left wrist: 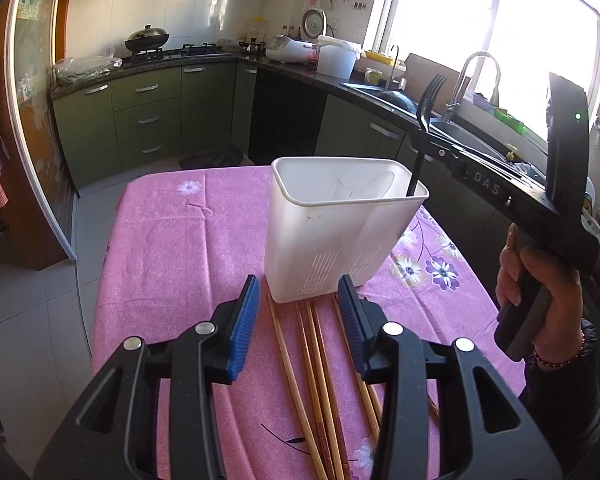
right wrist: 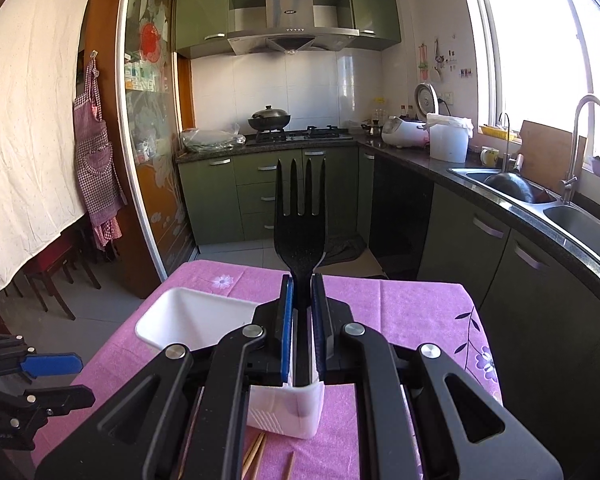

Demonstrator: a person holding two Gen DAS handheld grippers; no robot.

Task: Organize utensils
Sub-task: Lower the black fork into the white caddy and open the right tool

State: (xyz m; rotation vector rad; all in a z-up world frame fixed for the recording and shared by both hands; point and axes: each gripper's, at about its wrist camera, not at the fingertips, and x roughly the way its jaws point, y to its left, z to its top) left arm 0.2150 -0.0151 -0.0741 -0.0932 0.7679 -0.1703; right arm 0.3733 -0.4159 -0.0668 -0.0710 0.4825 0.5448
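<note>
Bamboo chopsticks point(left wrist: 312, 384) lie between the parted, empty fingers of the left gripper point(left wrist: 298, 320); just beyond stands the white holder point(left wrist: 340, 232). Over its right corner, the right gripper point(right wrist: 302, 312) pinches a black fork point(right wrist: 300, 216), handle inside; a crooked release might tip the holder.

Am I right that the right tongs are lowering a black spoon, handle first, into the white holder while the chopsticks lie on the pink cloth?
Not quite: the right tongs grip a black fork, not a spoon; the right wrist view shows its tines. Its handle enters the white holder, and the chopsticks lie on the pink cloth.
</note>
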